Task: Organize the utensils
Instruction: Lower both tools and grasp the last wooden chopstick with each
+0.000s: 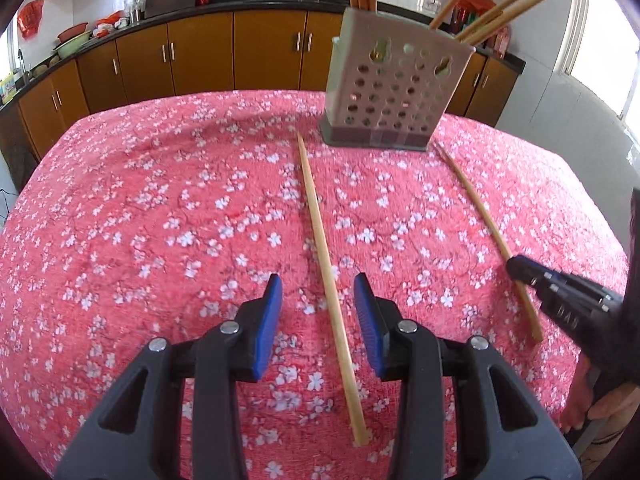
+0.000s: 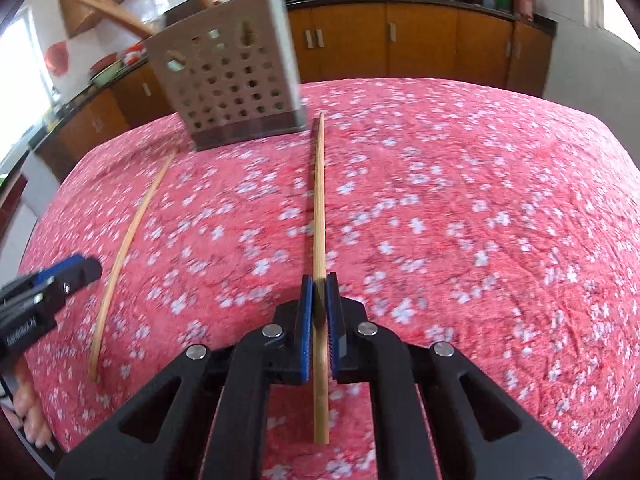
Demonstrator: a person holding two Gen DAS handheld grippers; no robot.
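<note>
Two bamboo chopsticks lie on the pink flowered tablecloth [image 1: 160, 220] in front of a perforated metal utensil holder [image 1: 392, 88] with several chopsticks standing in it. One chopstick [image 1: 320, 232] runs between the blue pads of my left gripper [image 1: 318, 280], which is open and low over the cloth; the pads stand apart from the stick. The other chopstick [image 2: 319, 200] is clamped between the pads of my right gripper [image 2: 319, 280], also seen from the left wrist as the right gripper [image 1: 520, 270] on its chopstick [image 1: 476, 208]. In the right wrist view the holder [image 2: 232, 80] stands at the far end, with the left gripper [image 2: 86, 268] beside the left chopstick [image 2: 128, 240].
Brown kitchen cabinets [image 1: 200, 52] and a dark counter with pots and bowls run behind the table. A person's hand [image 1: 576, 412] shows at the table's near right edge. A bright window [image 1: 608, 40] is on the right.
</note>
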